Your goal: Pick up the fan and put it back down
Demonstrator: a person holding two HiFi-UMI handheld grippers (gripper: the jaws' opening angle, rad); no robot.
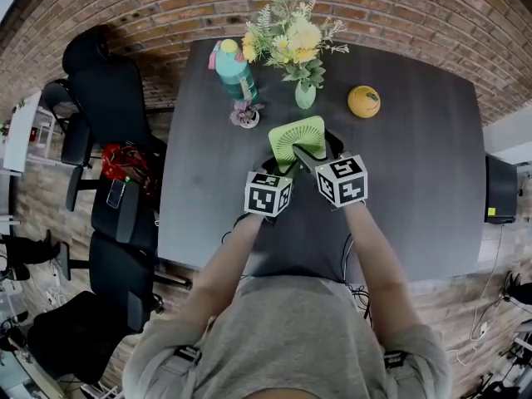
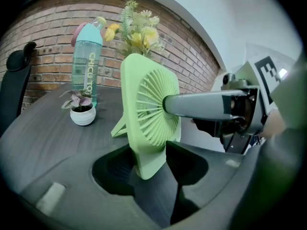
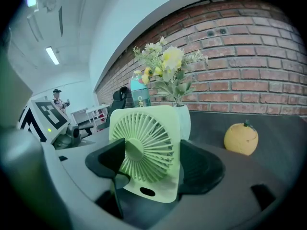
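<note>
Gripping: the left gripper point(image 2: 148, 164) has its 2 jaws closed on the lower corner of the fan point(image 2: 149, 107), 1 pad on each face of the thin body.
Right tool: the right gripper point(image 3: 152, 162) is clamped on the fan too. Its left jaw lies over the grille by the hub and its right jaw sits at the fan's right edge.
Marker cubes: 2, side by side in the head view, just on the person's side of the fan.
Fan: light green, square with a round grille, roughly upright with a slight tilt, rear stand folded out. It sits between both grippers near the middle of the table point(image 1: 416, 189). Cannot tell whether the stand touches the tabletop.
Behind fan: a pale vase of yellow and white flowers point(image 1: 305, 96), near.
Left of vase: a small white pot plant point(image 1: 247, 115), with a teal bottle point(image 1: 235, 73) just behind it.
Right of vase: 1 orange round fruit-like object point(image 1: 363, 101), well apart from the fan.
Table: dark grey, against a brick wall point(image 1: 374, 7).
Left of table: black office chairs point(image 1: 108, 98).
</note>
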